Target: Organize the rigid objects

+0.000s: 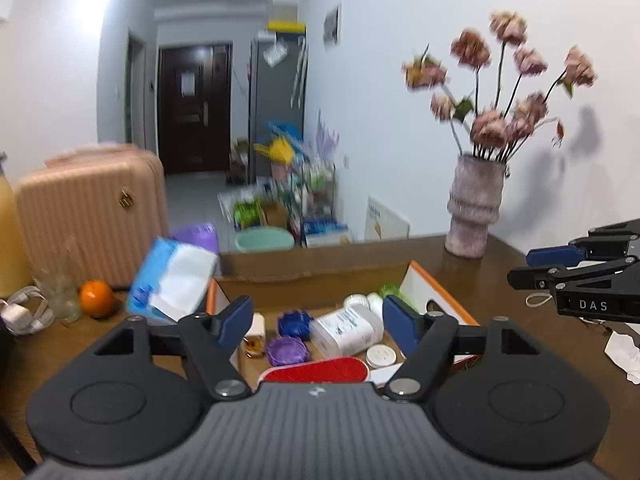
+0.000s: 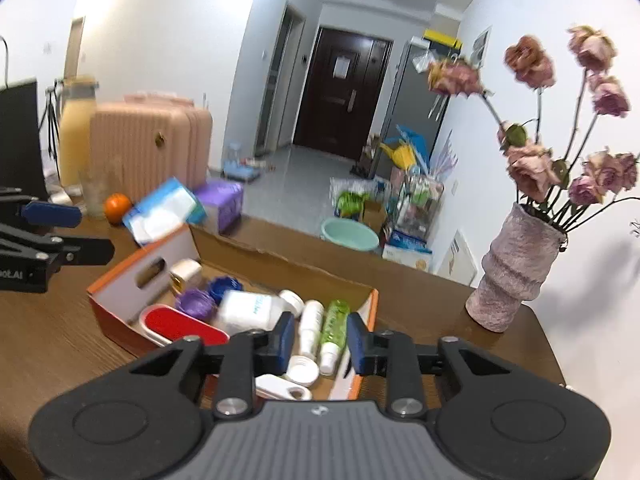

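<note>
Both grippers hang over the cardboard box [image 2: 120, 280] on the brown table [image 2: 52, 340], and neither one holds anything. The left gripper [image 1: 316, 324] has its blue pads spread wide, nothing between them but the view down into the box. The right gripper [image 2: 320, 342] stands parted more narrowly, also empty.

The box sits toward the table's far edge, with the vase [image 2: 516, 268] of dried flowers off at the far right corner. Inside lie the rigid pieces: a big white bottle [image 2: 250, 310] on its side, a slim white tube [image 2: 312, 330] and a green bottle [image 2: 334, 326] side by side, a purple lid [image 1: 286, 350] and a blue lid [image 1: 295, 322], a red-faced brush [image 1: 316, 370], a small round white cap [image 1: 381, 356].

By my reading these are light, hard plastics, smooth and likely to roll or slip, so a pinch across the middle of a bottle's body looks safest. The flat lids want taking by their ridged rims.

From the right wrist view, the tube and green bottle lie just beyond and below the pads, apart from them. From the left wrist view, the lids and big bottle lie below its open fingers, untouched.
</note>
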### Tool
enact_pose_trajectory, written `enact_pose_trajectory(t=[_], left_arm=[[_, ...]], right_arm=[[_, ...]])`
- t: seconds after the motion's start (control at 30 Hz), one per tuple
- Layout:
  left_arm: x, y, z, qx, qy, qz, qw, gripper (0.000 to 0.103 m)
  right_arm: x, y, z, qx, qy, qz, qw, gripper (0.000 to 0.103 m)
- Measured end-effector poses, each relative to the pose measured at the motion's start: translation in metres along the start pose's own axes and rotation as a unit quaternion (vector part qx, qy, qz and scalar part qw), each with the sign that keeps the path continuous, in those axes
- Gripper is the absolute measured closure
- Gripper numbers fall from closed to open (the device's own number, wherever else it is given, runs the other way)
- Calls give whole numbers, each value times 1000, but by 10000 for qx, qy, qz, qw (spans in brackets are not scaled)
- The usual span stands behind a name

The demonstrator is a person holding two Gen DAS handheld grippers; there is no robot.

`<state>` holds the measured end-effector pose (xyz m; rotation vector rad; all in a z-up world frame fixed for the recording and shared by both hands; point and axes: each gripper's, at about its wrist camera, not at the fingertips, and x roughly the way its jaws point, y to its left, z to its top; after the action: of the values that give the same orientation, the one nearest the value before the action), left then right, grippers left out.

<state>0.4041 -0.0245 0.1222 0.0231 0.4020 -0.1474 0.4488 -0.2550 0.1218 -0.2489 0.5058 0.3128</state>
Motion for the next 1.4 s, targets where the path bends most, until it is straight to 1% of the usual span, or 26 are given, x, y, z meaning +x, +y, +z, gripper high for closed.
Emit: enact_pose_trajectory(t=[0.03, 0.1, 0.13, 0.2, 0.27, 0.33, 0.4, 0.53, 0.63, 0.8, 0.87, 0.93, 1.03, 1.1, 1.2, 1.27, 1.37, 1.4], left_arm=[[-9, -1, -1, 46, -96, 42, 9999, 24], [-29, -5, -6, 132, -292, 74, 9995, 17], [-37, -6, -9, 159, -355, 89, 9992, 16], [-53, -9, -15, 194, -458, 114, 9987, 10], [-68, -11, -22, 192, -532, 113, 9983, 6], [-79, -13, -30, 213, -583, 112, 9980, 2], [-91, -15, -40, 235, -635, 97, 9977, 0], [-112, -13, -53, 194, -682, 96, 9974, 0], [-128, -8, -63, 56, -679, 85, 9976, 0], [-162, 0, -81, -10, -830, 128, 9965, 0], [-176, 3, -89, 61, -899, 66, 9959, 0], [-189, 5, -98, 170, -1004, 57, 9948, 0], [-209, 6, -113, 389, -1239, 121, 9915, 0], [-223, 5, -126, 570, -1419, 234, 9880, 0], [-241, 6, -148, 722, -1604, 319, 9839, 0], [-249, 8, -165, 672, -1557, 297, 9851, 0], [-257, 11, -191, 333, -1330, 372, 9899, 0], [-260, 11, -199, 280, -1309, 362, 9903, 0]], right_arm=[[-7, 1, -2, 83, -81, 5, 9999, 72], [-20, 4, -9, 270, -221, 45, 9994, 70], [-26, 6, -12, 370, -300, 62, 9988, 67], [-39, 11, -21, 546, -459, 76, 9974, 60], [-51, 17, -31, 686, -637, 77, 9956, 37], [-61, 24, -41, 760, -798, 71, 9939, 27], [-74, 33, -51, 775, -953, 42, 9924, 26], [-99, 47, -67, 823, -1140, -3, 9901, 18], [-119, 56, -78, 927, -1256, -19, 9877, 18], [-152, 73, -94, 1219, -1402, -42, 9826, 16], [-166, 81, -103, 1262, -1482, -48, 9809, 12], [-176, 91, -113, 1237, -1539, -62, 9803, 12], [-185, 107, -130, 1119, -1501, -247, 9820, 10], [-189, 116, -142, 1092, -1468, -353, 9825, 10], [-197, 130, -163, 1191, -1409, -299, 9824, 10], [-203, 141, -180, 1270, -1397, -273, 9816, 10], [-212, 160, -202, 1289, -1367, -327, 9816, 10], [-215, 166, -210, 1235, -1364, -360, 9823, 10]])
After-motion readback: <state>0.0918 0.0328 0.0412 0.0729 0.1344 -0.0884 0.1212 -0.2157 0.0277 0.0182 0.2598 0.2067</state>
